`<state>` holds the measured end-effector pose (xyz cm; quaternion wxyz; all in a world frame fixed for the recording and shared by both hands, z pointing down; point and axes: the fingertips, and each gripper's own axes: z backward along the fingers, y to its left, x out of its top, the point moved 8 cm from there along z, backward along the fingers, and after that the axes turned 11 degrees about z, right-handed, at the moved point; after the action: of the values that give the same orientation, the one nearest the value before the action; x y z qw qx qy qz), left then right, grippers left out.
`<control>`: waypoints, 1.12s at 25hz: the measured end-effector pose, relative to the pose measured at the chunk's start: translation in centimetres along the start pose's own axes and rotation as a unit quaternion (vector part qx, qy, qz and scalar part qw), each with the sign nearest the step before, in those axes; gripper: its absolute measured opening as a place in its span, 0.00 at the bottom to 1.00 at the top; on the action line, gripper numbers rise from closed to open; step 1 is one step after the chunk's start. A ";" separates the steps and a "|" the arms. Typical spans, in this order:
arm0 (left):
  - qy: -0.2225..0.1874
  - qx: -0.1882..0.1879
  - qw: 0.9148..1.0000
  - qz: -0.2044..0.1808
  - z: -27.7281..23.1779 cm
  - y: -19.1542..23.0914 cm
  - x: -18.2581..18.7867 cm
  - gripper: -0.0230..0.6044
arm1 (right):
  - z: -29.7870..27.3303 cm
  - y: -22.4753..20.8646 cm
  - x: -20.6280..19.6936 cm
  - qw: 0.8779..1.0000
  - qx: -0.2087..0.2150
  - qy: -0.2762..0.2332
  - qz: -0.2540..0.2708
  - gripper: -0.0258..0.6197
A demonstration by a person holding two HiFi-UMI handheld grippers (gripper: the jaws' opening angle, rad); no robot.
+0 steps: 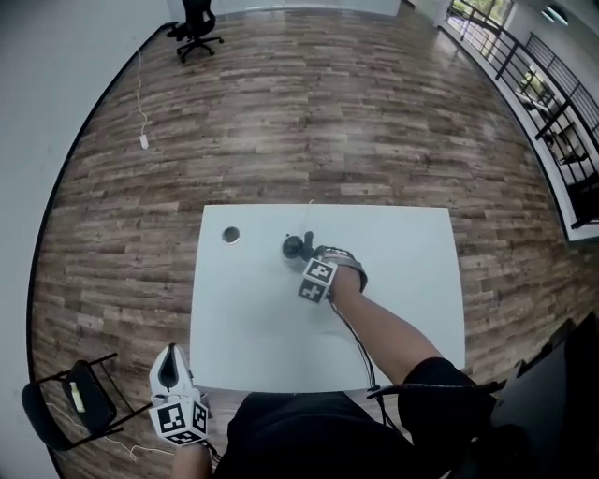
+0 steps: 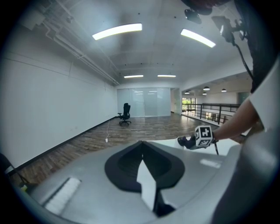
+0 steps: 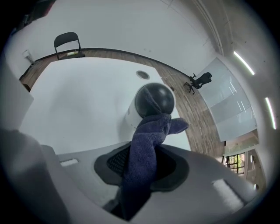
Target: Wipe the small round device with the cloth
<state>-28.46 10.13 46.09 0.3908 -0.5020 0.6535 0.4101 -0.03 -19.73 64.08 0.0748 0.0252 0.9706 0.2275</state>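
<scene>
Right gripper (image 1: 312, 256): you're pinching the cloth (image 3: 151, 131) between narrow jaws. The pads are pressing on it, and nothing else is in the grip.
Cloth: it's dark blue-grey terry, bunched in the jaws. Its free end is sticking out past the tips and flopping toward the device.
Device (image 3: 154, 99): it's a small round unit with a dark dome on a white body. It's standing upright on the table (image 1: 412, 309), far of centre and just left of your right gripper. In the head view it's showing as a dark blob (image 1: 294, 248).
Cloth vs device: in the right gripper view the cloth tip is overlapping the near edge of the dome and looks to be brushing it. I can't tell how firm the contact is.
Right arm: you're reaching from the near right edge across the table, with the gripper pointing steeply down at the device.
Left gripper (image 1: 170, 372): you're holding it off the near left corner of the table, well apart from the device. Its jaws are pressed together with nothing between them.
Small disc (image 1: 230, 235): it's lying flat on the far left of the table, apart from the device.
Surroundings: an office chair (image 1: 197, 23) is standing far off on the wood floor. A folding chair (image 1: 75, 398) is sitting near left, beside the table.
</scene>
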 end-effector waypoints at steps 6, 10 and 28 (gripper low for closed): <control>0.010 0.005 1.000 -0.001 0.6 0.4 -0.2 0.05 | -1.1 1.8 0.6 0.999 0.032 0.007 0.004 0.21; 0.010 0.006 1.000 -0.004 0.5 0.7 0.0 0.05 | -0.6 4.2 2.7 0.993 0.099 -0.036 0.048 0.21; -0.002 -0.106 0.994 -0.002 -8.1 -3.6 1.3 0.05 | 7.7 -5.2 -2.0 0.992 -0.123 -0.023 -0.019 0.21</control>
<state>-26.00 1.63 47.28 0.3377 -0.5414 0.6042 0.4772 3.07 -21.19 55.25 0.1035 0.0027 0.9335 0.3434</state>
